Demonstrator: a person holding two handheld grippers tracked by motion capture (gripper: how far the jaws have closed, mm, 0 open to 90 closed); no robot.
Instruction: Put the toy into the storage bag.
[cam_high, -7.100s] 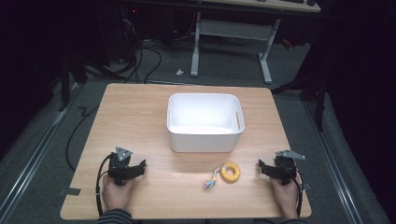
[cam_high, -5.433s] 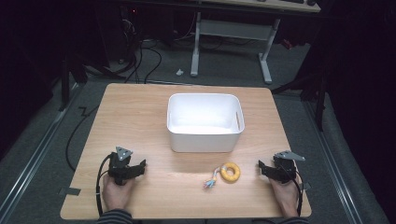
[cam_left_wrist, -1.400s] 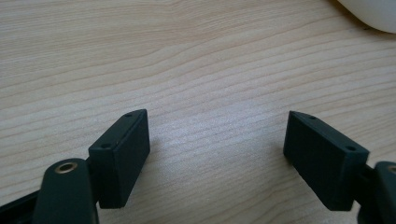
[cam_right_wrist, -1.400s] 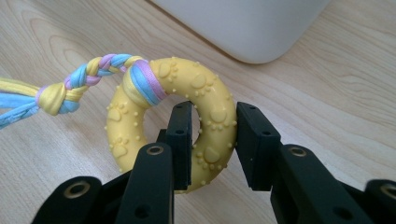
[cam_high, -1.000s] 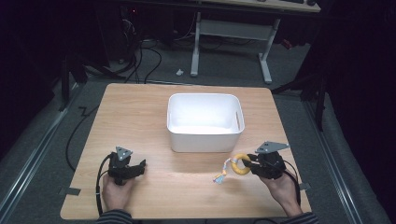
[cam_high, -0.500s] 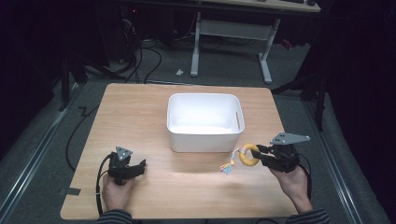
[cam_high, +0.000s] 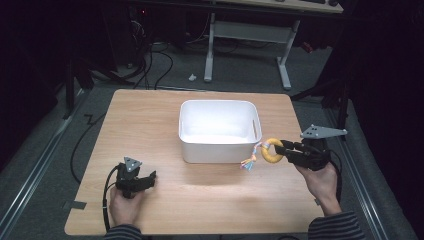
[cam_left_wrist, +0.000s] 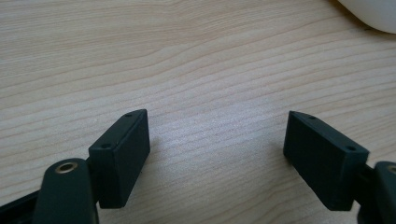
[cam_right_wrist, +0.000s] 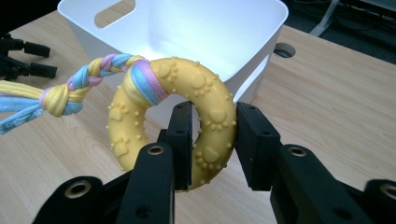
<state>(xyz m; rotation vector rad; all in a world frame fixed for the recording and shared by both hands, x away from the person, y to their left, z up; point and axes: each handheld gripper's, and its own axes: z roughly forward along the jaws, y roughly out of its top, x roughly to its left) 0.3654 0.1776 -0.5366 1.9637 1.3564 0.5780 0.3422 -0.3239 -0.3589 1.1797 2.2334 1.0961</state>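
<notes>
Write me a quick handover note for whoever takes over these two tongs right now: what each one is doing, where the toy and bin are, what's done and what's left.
Right tongs: shut on the yellow ring toy, one jaw through its hole, holding it off the table just right of the white bin. The braided rope tail hangs from the ring.
Left tongs: open, holding nothing, resting on the table near the front left.
Done: toy picked up and lifted.
Left, probably: carry it over the bin's rim and release it inside; the bin looks empty.

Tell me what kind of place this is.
Probably a lab or workshop recording bay: a wooden table in a dark room, loose cables on the floor behind, and a metal desk frame beyond.
</notes>
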